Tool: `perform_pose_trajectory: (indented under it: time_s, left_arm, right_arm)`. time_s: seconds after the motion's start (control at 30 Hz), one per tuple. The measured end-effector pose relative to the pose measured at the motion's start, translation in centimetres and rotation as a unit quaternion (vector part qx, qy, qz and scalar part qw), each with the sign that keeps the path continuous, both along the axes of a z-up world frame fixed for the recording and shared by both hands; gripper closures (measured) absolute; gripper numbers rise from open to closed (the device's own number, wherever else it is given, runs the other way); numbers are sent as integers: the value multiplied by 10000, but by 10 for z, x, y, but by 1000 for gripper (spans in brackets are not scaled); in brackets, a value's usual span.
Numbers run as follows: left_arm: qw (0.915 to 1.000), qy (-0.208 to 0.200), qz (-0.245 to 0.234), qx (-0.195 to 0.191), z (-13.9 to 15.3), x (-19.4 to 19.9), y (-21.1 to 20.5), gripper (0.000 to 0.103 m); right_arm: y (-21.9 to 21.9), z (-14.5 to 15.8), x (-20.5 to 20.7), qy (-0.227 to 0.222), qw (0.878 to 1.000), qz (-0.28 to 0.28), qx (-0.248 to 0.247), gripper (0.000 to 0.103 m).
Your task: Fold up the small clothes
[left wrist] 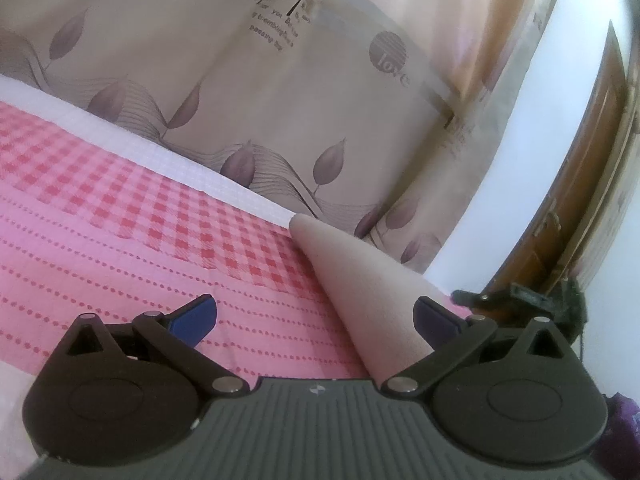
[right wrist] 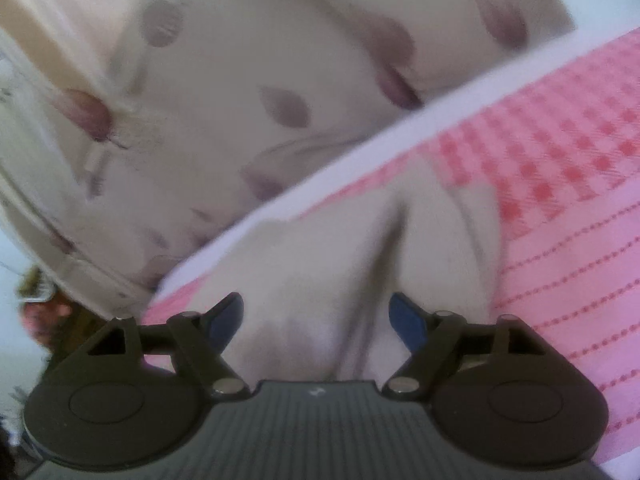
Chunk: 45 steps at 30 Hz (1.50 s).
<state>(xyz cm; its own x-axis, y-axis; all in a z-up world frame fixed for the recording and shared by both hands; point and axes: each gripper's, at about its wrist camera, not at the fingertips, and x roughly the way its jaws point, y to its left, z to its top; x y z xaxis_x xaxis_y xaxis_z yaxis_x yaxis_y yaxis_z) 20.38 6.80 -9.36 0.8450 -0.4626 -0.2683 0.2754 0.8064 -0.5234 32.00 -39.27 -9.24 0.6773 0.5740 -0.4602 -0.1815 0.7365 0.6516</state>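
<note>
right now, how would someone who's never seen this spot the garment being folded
Start at the pink bedspread, checked and dotted, in front of the leaf-print curtain. Near its white edge lies a plain pale beige garment, under the open right gripper. It is the only unpatterned cloth there, tapering to a rounded tip.

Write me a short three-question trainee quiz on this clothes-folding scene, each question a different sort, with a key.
1. True or false: the right hand-held gripper is clamped shut on the pale garment.
2. Multiple choice: the garment lies on a
A) wooden floor
B) pink checked and dotted bedcover
C) glass table
3. Fill in: in the left wrist view, the curtain behind the bed is printed with purple ______.

Key:
1. False. Its jaws stand apart, with the garment lying between and ahead of them.
2. B
3. leaves

The left hand-held gripper is open too.
</note>
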Motion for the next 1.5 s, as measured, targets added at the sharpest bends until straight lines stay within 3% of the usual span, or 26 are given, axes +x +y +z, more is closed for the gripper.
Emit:
perform_pose_trajectory:
  time_s: [0.13, 0.23, 0.27, 0.3, 0.37, 0.4, 0.5, 0.67, 0.77, 0.87, 0.97, 1.1, 1.2, 1.3, 1.4, 1.5]
  left_arm:
    - [10000, 47, 14, -49, -2, 2, 2, 0]
    - [10000, 82, -6, -38, -2, 3, 2, 0]
    - [10000, 90, -4, -31, -2, 4, 2, 0]
    - [9999, 102, 3, -22, -2, 4, 2, 0]
    - [9999, 125, 36, -18, -3, 4, 2, 0]
    - [9999, 136, 65, -21, -3, 4, 2, 0]
    - [9997, 190, 166, -46, -4, 4, 4, 0]
    - [9993, 250, 266, -42, -5, 5, 4, 0]
    - [9992, 253, 307, -15, -4, 5, 3, 0]
    - [9991, 263, 318, 15, -5, 5, 2, 0]
    - [9991, 256, 319, 63, -4, 5, 1, 0]
    - [9991, 227, 257, 241, -2, 5, -3, 0]
    - [9986, 132, 73, 512, 3, 2, -15, 0]
    - [9988, -98, -236, 427, 11, -6, -34, 0]
    - [9973, -228, -398, 580, 20, -6, -64, 0]
    - [9930, -373, -595, 948, 25, -8, -95, 0]
  right_arm:
    - [2, -5, 4, -22, 9993, 184, 331, 21]
    - [20, -1, 5, -185, 9987, 475, -31, 23]
    - [25, 0, 6, -242, 9983, 514, -156, 29]
    - [28, 0, 7, -226, 9982, 474, -275, 52]
    - [30, -5, 17, -88, 9985, 370, -388, 71]
    - [29, -6, 21, -97, 9987, 311, -394, 77]
    - [33, 4, 17, -297, 9966, 252, -724, 81]
    - [23, 54, -5, -1018, 9873, 301, -1179, 83]
    - [3, 74, -10, -1120, 9828, 172, -1457, 83]
    - [-13, 62, -4, -736, 9828, 273, -1673, 83]
    - [-19, 20, 5, -103, 9849, 398, -1683, 80]
    - [-45, 13, -7, -271, 9949, -278, -928, 60]
    - [-54, 32, -37, -752, 9915, -633, -849, 57]
    - [-46, 57, -79, -1338, 9868, -370, -839, 57]
    - [-22, 63, -104, -1464, 9837, 260, -1012, 58]
    - [6, 51, -107, -1339, 9704, 671, -1893, 62]
